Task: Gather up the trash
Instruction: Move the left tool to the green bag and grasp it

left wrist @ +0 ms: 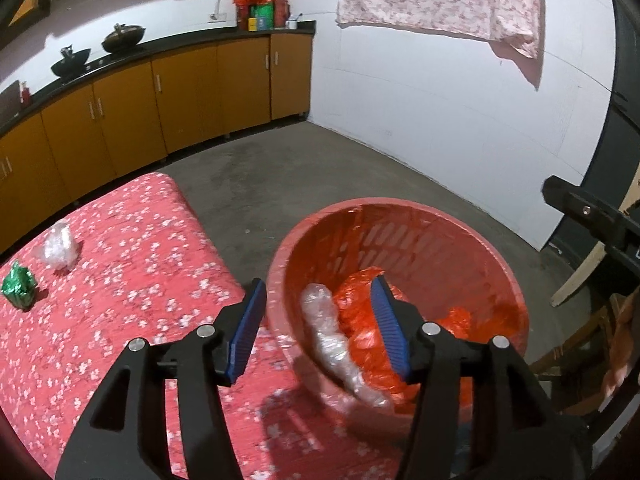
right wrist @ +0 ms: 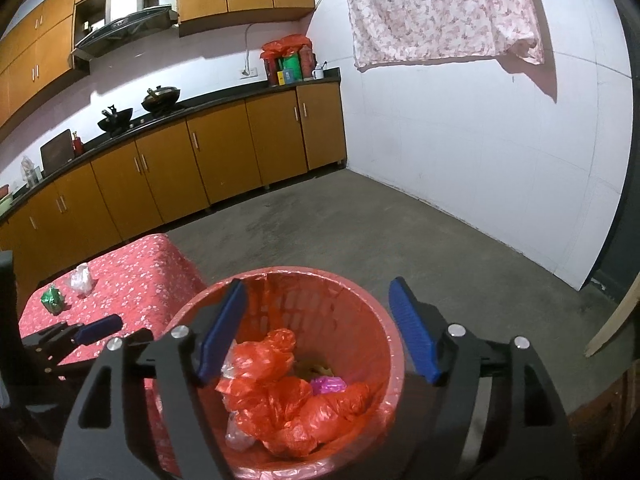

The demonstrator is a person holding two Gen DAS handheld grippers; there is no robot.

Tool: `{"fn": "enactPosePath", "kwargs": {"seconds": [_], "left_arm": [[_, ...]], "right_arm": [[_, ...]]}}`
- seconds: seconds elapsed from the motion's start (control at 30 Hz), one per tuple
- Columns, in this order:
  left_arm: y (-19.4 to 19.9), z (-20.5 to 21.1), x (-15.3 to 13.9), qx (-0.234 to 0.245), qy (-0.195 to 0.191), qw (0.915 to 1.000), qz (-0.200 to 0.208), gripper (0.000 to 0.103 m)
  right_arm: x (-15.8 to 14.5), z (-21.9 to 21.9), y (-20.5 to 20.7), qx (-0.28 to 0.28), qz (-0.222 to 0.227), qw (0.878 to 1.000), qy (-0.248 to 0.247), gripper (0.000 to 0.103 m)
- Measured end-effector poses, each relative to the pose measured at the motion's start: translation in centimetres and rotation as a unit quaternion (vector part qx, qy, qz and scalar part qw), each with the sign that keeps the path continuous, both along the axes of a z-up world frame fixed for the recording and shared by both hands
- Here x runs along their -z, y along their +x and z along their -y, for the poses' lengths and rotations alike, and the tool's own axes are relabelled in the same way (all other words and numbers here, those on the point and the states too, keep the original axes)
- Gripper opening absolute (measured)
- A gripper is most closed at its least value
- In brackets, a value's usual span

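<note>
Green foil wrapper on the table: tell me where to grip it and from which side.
Grip the green foil wrapper across its crumpled upper body, coming from above. It sits alone on the red floral tablecloth, apart from the clear plastic wad, so open jaws probably fit either side.

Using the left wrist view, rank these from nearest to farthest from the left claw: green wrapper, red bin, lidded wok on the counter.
1. Red bin, right under the left claw.
2. Green wrapper, left, on the table.
3. Lidded wok, far back on the counter.
</note>
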State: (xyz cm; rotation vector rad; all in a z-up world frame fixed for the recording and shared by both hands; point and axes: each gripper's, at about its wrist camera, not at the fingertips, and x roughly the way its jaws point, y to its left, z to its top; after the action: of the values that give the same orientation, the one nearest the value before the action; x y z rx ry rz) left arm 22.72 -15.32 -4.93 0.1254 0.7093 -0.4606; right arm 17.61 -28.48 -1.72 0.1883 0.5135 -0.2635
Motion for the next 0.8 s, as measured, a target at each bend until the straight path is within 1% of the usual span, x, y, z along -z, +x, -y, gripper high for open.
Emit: {"fn": "enactPosePath", "kwargs": {"seconds": [0.13,0.27,0.5,0.6,0.63,0.7,0.8], "left_arm": [[0.0,-1.5,0.0,-0.015,0.002,0.9999,0.003,0.058],[0.1,-4.0,0.0,-0.043,0.001,0.9990,0.005,0.061],[0.8,-10.3,0.2,-0.113,-0.001,0.9936,0.005,0.064],[1.1,-13.8,0.5,-0.155,0.001,0.9879,0.010,0.069],[1.2,-14.5,0.5,-0.164,0.001,0.9864,0.011,0.070],[1.6,-17.0,0.6,-0.195,0.002,0.9808,0.012,0.071],[2.6,-21.1,0.7,-0.250,0.006,0.9682,0.017,0.074]], "right_arm": [[-0.1,-0.9,0.1,-0.010,0.001,1.000,-0.009,0.073],[-0.1,-2.8,0.7,-0.027,0.002,0.999,-0.019,0.074],[-0.2,-6.7,2.3,-0.070,0.001,0.997,-0.020,0.074],[-0.2,-8.7,3.1,-0.089,-0.002,0.996,-0.023,0.074],[-0.1,-9.2,3.3,-0.093,-0.003,0.995,-0.024,0.074],[0.1,-10.4,3.9,-0.104,-0.006,0.994,-0.027,0.074],[0.3,-12.2,5.1,-0.118,-0.009,0.993,-0.029,0.074]]}}
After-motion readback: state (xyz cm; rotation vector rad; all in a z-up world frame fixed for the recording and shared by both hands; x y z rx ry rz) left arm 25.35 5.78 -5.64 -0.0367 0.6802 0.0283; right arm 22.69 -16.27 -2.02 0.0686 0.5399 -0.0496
